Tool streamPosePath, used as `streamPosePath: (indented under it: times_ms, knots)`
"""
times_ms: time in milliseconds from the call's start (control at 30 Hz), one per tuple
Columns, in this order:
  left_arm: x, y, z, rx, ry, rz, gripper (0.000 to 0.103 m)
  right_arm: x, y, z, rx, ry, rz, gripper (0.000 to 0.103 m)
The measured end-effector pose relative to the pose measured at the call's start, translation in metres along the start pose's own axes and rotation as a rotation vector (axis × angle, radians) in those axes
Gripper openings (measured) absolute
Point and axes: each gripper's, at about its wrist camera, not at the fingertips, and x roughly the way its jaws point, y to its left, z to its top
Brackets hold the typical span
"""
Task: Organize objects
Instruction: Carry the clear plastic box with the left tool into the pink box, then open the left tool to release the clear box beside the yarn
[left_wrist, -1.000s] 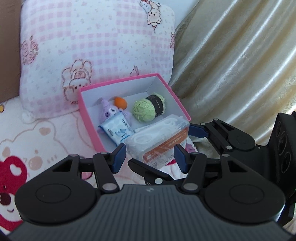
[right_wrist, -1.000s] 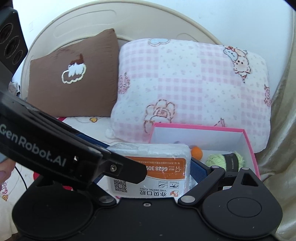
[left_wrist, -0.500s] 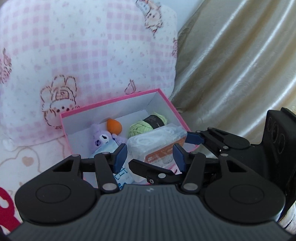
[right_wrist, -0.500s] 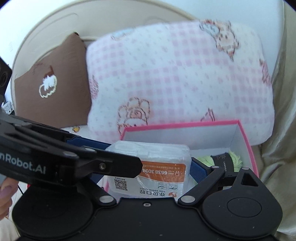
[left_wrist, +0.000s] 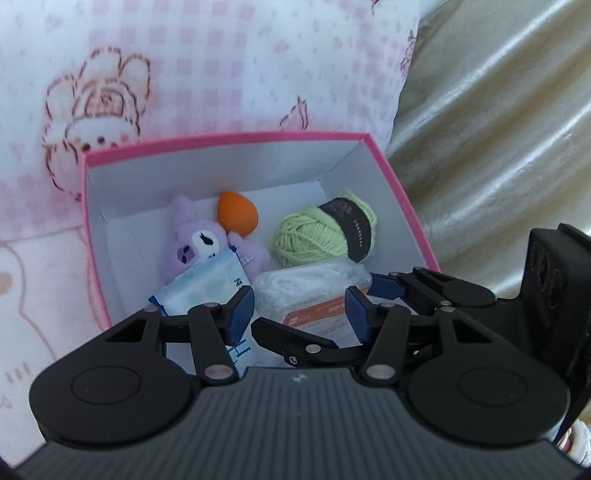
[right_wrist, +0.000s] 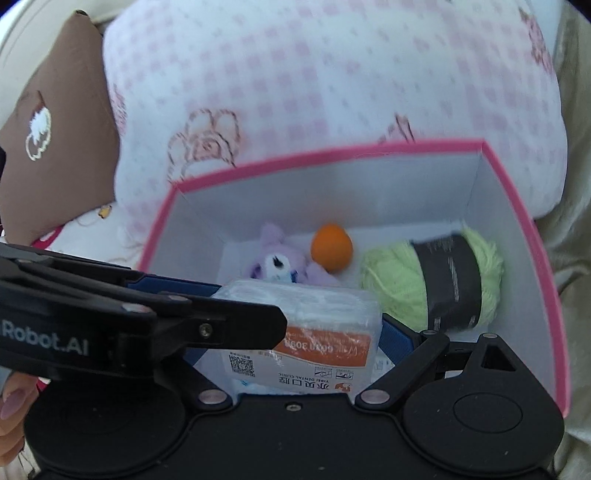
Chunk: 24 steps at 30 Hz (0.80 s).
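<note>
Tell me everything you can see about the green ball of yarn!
The green yarn ball is a soft, fuzzy, pale green skein wound round, with a black paper band around it. It lies on its side in the back right corner of the pink box, near the box's right wall, with the orange egg-shaped sponge to its left. Nothing grips it.

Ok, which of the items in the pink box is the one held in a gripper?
The clear orange-labelled packet, clamped in the right gripper; the others lie loose.
</note>
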Motion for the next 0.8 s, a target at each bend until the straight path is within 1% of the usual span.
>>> streamPosePath:
  times_ms: [67, 133, 233, 300, 433, 533, 633, 700, 733, 767, 800]
  knots:
    - [0.005, 0.005, -0.004, -0.013, 0.005, -0.014, 0.052, 0.007, -0.004, -0.004, 0.012, 0.014, 0.0, 0.095]
    - [0.01, 0.008, -0.007, -0.013, 0.008, 0.002, 0.052, 0.013, -0.007, -0.005, 0.018, 0.028, 0.006, 0.095]
    - [0.012, 0.011, -0.006, -0.014, -0.003, 0.016, 0.052, 0.018, -0.008, -0.006, -0.002, 0.032, -0.014, 0.095]
    - [0.009, 0.01, -0.006, 0.004, -0.024, 0.038, 0.052, 0.018, -0.007, -0.007, -0.021, 0.013, -0.03, 0.095]
    - [-0.001, 0.007, -0.008, 0.039, -0.049, 0.077, 0.052, 0.012, 0.004, -0.013, -0.132, -0.038, -0.092, 0.095]
    - [-0.01, 0.007, -0.01, 0.039, -0.06, 0.084, 0.052, 0.009, 0.006, -0.018, -0.148, -0.05, -0.102, 0.096]
    - [-0.019, 0.004, -0.015, 0.061, -0.078, 0.111, 0.052, 0.006, 0.003, -0.019, -0.141, -0.08, -0.128, 0.096]
    - [-0.025, 0.001, -0.018, 0.082, -0.092, 0.132, 0.052, 0.005, 0.0, -0.018, -0.133, -0.108, -0.125, 0.094]
    - [-0.029, 0.001, -0.02, 0.086, -0.098, 0.138, 0.052, 0.004, -0.002, -0.018, -0.129, -0.115, -0.124, 0.091]
    - [-0.031, 0.001, -0.022, 0.083, -0.101, 0.141, 0.052, 0.003, -0.003, -0.018, -0.122, -0.12, -0.126, 0.085]
    - [-0.034, 0.002, -0.023, 0.077, -0.1, 0.139, 0.052, 0.003, -0.004, -0.017, -0.11, -0.124, -0.126, 0.083]
